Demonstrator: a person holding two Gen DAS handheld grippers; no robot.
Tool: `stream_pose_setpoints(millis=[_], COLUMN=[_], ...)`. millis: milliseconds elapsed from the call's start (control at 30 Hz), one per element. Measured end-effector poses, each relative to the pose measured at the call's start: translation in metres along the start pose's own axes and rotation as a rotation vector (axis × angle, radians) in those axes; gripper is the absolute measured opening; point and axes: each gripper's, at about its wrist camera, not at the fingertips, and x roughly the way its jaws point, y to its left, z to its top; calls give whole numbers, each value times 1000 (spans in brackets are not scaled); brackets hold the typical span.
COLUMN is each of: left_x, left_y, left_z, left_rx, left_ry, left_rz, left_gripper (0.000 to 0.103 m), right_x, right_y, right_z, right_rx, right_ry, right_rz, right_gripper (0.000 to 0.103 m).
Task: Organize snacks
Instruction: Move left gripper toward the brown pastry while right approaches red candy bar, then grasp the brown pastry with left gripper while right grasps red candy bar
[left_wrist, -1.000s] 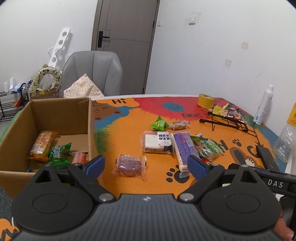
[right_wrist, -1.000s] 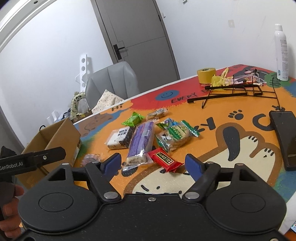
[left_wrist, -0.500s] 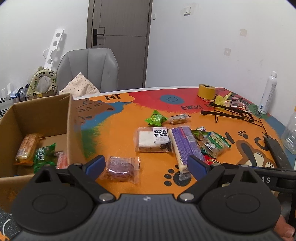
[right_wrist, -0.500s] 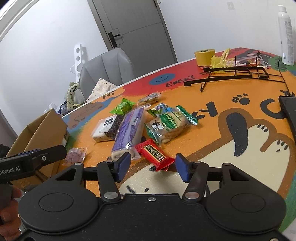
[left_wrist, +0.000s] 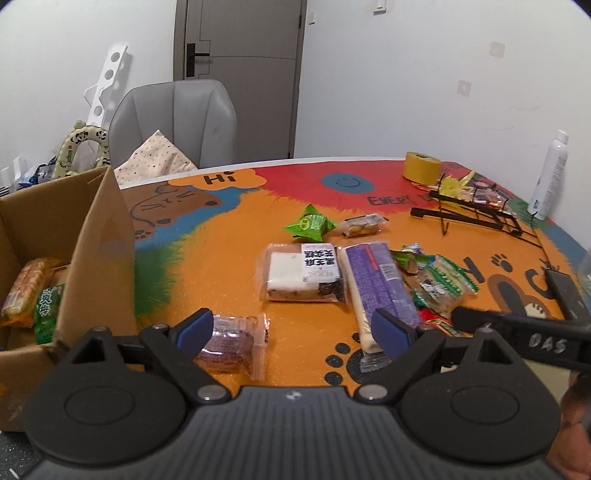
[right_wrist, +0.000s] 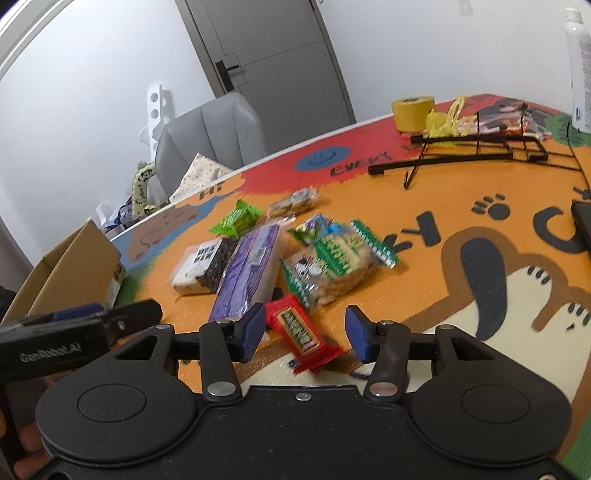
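We saw the cardboard box (left_wrist: 92, 236) at the table's (left_wrist: 229, 280) left edge holding a tan packet (left_wrist: 26, 291) and a green packet (left_wrist: 46, 310). Our left gripper (left_wrist: 291, 328) stood wide apart, a purple snack (left_wrist: 232, 339) beside its left finger. Our right gripper (right_wrist: 306, 332) had just been closing, a red bar (right_wrist: 299, 332) between its jaws, not yet pinched.

"Hi" on the table mat (left_wrist: 236, 221); "GenRobot.AI" on the left gripper (right_wrist: 51, 350).
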Motion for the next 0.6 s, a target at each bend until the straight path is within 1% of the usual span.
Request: stream_pose_setpoints(millis=[133,233,433,533,600], left_x=[8,10,14,22,28], left_y=[6,15,26,27,27], left_z=[-1,0,-2,-4,-7], left_rx=[-20,-34,-43,-45,-46], left_ry=[7,12,22,37,34], left_rz=[32,58,71,71,90], left_gripper=[93,93,93,92,92], right_x=[4,12,27,26,25], right_y=[0,3,12,17,20], right_z=[5,6,-1,-4,-6], right_rx=[-3,-12,-28,-57,-77], right_ry=[-5,10,55,58,60], right_rz=[0,7,13,19,19], right_gripper=[51,52,52,53,53])
